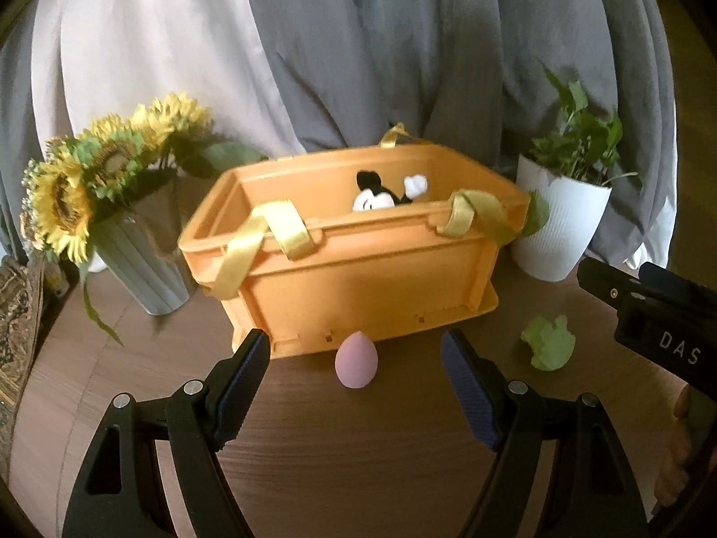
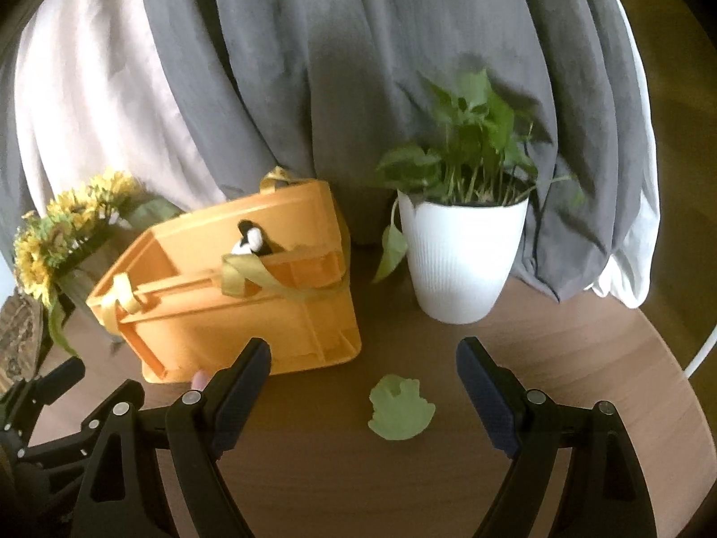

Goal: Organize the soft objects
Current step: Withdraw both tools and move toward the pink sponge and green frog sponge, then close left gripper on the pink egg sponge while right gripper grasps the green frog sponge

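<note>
An orange plastic basket (image 1: 358,278) with yellow ribbon handles stands on the brown table; it also shows in the right wrist view (image 2: 251,314). A black and white plush toy (image 1: 381,195) lies inside it. A pink egg-shaped sponge (image 1: 357,365) lies on the table against the basket's front. My left gripper (image 1: 356,358) is open, its jaws on either side of the sponge, a little short of it. A pale green soft toy (image 2: 401,408) lies on the table right of the basket. My right gripper (image 2: 363,365) is open and empty, just behind the green toy.
A grey vase of sunflowers (image 1: 134,242) stands left of the basket. A white pot with a green plant (image 2: 461,260) stands to its right. Grey and white curtains (image 2: 313,67) hang behind. The round table's edge (image 2: 685,381) curves at the right.
</note>
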{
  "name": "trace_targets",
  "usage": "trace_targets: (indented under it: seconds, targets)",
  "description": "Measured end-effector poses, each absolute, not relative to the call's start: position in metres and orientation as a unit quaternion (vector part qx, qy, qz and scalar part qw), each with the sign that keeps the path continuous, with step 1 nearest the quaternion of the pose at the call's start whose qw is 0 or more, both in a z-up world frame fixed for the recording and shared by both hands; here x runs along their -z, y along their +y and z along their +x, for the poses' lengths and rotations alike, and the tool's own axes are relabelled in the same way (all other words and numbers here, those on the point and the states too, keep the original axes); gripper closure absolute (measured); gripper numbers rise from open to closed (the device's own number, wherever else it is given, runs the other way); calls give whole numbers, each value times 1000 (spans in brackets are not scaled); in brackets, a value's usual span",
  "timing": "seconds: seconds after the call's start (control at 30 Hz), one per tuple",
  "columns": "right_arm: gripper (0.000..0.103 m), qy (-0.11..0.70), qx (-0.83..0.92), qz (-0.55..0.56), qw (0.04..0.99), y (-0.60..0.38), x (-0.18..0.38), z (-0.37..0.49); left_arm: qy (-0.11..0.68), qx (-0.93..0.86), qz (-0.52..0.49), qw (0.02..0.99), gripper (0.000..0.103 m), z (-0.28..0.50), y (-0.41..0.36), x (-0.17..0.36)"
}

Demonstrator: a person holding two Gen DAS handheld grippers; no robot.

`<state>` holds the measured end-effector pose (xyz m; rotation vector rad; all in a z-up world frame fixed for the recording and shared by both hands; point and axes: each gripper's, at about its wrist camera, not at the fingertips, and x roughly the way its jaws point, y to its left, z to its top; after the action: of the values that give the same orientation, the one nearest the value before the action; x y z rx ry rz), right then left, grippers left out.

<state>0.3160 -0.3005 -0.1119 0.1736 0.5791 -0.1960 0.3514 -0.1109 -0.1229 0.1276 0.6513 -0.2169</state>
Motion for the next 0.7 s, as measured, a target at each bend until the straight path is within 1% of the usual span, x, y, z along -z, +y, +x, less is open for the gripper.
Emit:
trace_targets:
  seconds: [0.3, 0.7]
  targets:
    - [17, 331, 109, 91, 933, -312, 148, 338, 358, 93, 65, 927, 25, 375, -119, 158]
    - [17, 376, 116, 97, 914, -327, 189, 371, 384, 76, 64, 918, 25, 409, -131, 191]
